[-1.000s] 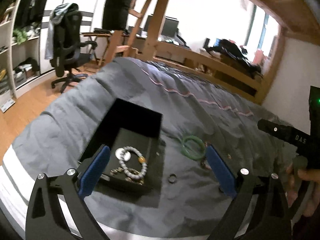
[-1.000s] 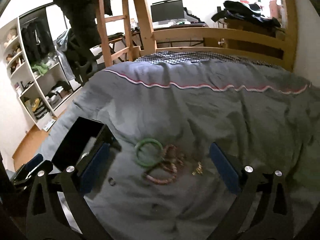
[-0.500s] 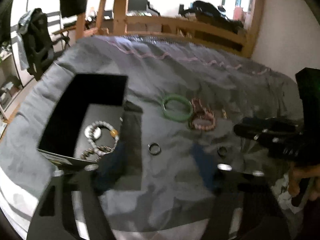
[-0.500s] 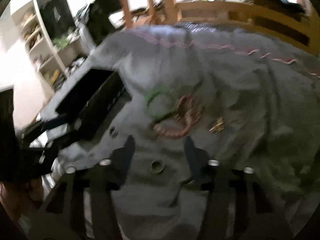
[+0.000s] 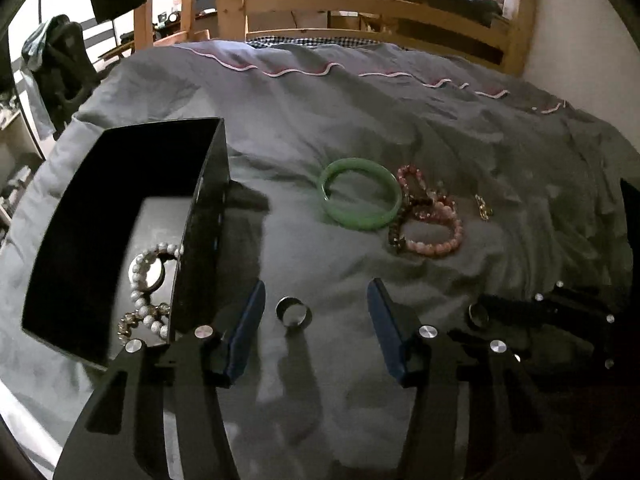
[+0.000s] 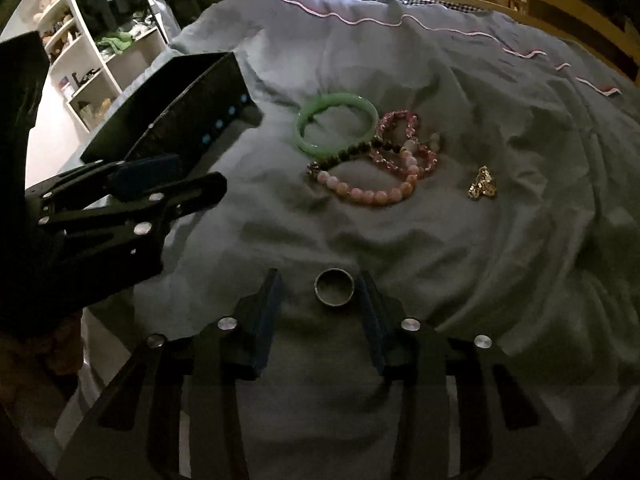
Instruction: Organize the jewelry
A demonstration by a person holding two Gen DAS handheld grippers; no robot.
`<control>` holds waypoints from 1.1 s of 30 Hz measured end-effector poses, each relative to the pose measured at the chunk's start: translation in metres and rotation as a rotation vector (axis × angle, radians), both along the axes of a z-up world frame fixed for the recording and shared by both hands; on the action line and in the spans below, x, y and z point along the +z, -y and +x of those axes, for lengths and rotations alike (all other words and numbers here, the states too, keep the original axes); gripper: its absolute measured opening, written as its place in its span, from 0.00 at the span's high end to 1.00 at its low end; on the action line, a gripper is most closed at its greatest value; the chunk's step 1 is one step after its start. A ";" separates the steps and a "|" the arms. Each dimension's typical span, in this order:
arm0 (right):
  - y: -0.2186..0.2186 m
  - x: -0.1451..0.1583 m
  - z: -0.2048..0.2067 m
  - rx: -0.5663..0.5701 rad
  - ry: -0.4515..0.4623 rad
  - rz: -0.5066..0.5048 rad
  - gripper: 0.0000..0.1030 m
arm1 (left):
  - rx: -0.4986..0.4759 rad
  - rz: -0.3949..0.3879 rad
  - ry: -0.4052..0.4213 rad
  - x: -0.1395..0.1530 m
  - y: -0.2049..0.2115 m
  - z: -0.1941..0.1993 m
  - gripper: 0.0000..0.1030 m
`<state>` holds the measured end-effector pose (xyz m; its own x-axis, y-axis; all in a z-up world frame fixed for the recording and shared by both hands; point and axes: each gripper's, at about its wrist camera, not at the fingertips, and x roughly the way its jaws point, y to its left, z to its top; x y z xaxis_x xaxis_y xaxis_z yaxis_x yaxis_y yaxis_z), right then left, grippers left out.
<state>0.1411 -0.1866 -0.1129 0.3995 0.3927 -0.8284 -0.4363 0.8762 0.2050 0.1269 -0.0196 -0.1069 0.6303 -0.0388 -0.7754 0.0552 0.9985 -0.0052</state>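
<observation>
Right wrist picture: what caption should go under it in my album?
Open right gripper around a ring on the grey blanket, bracelets beyond.

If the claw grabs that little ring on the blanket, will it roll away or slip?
The ring lies flat between the right claw's open fingers, so rolling seems unlikely. Its smooth, shiny band may slip. The soft blanket might let it sink when pressed.

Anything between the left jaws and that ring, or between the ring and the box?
Nothing blocks the ring; it lies between the open left gripper jaws. The box wall facing it must be cleared.
</observation>
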 end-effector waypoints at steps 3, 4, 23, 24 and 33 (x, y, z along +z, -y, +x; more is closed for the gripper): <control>-0.002 0.000 0.001 0.000 -0.004 -0.003 0.64 | -0.009 0.000 0.020 -0.001 0.000 -0.002 0.49; -0.003 0.000 0.001 0.000 -0.005 -0.006 0.64 | -0.015 -0.012 0.017 0.000 0.000 -0.001 0.49; -0.002 -0.002 0.003 -0.003 -0.007 -0.002 0.63 | 0.055 -0.093 -0.042 -0.023 -0.013 0.009 0.56; -0.002 -0.002 0.003 -0.003 -0.007 -0.001 0.63 | 0.061 -0.108 -0.053 -0.027 -0.015 0.010 0.56; -0.004 0.000 0.001 0.011 0.005 -0.008 0.66 | 0.086 -0.158 -0.048 -0.031 -0.024 0.012 0.66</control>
<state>0.1422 -0.1828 -0.1128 0.3995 0.3910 -0.8291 -0.4473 0.8726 0.1960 0.1391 0.0041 -0.1375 0.5993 -0.1100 -0.7929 -0.0344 0.9861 -0.1628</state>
